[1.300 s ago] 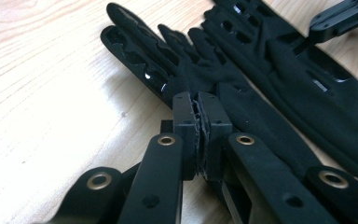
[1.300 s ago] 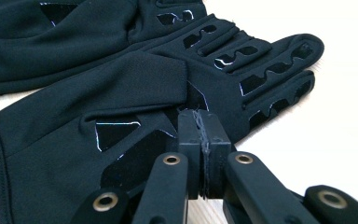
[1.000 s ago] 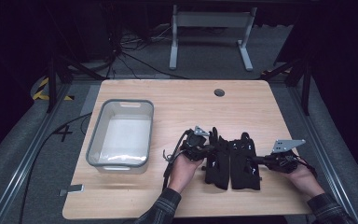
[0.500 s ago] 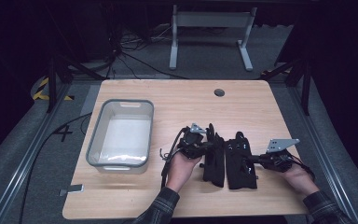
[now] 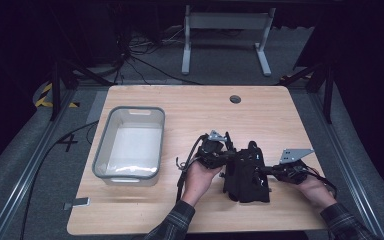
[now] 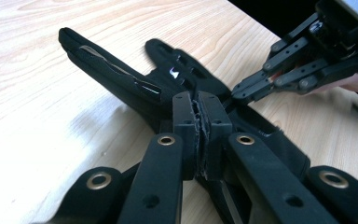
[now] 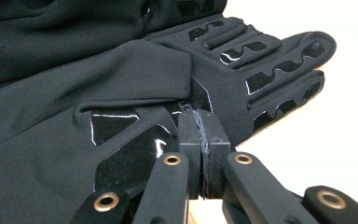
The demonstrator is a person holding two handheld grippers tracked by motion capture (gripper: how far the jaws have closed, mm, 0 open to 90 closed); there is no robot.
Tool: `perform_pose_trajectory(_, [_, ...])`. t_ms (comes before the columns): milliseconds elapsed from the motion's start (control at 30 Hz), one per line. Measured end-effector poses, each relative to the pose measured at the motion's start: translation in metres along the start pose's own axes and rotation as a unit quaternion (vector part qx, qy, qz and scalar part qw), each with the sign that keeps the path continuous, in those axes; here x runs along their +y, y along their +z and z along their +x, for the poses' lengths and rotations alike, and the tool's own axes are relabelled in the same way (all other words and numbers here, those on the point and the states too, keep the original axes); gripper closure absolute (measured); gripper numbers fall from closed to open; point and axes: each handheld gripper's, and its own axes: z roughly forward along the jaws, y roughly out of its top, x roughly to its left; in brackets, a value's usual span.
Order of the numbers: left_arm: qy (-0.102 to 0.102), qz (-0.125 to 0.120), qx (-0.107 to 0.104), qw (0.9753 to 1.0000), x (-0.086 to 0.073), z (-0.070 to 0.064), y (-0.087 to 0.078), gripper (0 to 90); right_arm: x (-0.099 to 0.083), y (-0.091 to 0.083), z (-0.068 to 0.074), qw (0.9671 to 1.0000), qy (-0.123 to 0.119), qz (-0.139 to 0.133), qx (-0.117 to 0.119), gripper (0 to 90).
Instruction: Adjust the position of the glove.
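Observation:
A pair of black gloves (image 5: 245, 175) lies flat near the table's front edge, between my two grippers. In the left gripper view the gloves (image 6: 116, 79) point their fingers away, and my left gripper (image 6: 196, 100) is shut on the fabric at the cuff end. My left gripper (image 5: 227, 156) sits at the gloves' left side in the high view. From the right comes my right gripper (image 5: 262, 171), also shut on the fabric. Its own view shows the jaws of the right gripper (image 7: 199, 116) pinching a fold of a glove (image 7: 135, 74) with glossy grip patches. The right gripper (image 6: 240, 91) meets the glove from the upper right.
A clear grey-rimmed bin (image 5: 128, 108) stands on the left part of the wooden table (image 5: 190, 110). A cable hole (image 5: 235, 99) sits at the back. A small grey tag (image 5: 77, 203) lies at the front left edge.
The right hand and its gripper have moved slightly left, and the gloves have shifted a little left with them. The left gripper has barely moved.

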Motion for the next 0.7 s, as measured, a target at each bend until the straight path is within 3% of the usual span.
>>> perform_pose_trajectory(267, [0.007,0.004,-0.015,0.9999,0.006,-0.008,0.012,87.1,0.008,0.008,0.005,0.9999,-0.007,0.004,0.009,89.7])
perform_pose_trajectory(700, [0.016,0.031,-0.027,0.9990,0.008,-0.017,0.046,87.0,0.019,0.021,0.011,0.9996,-0.019,0.003,0.023,89.8])
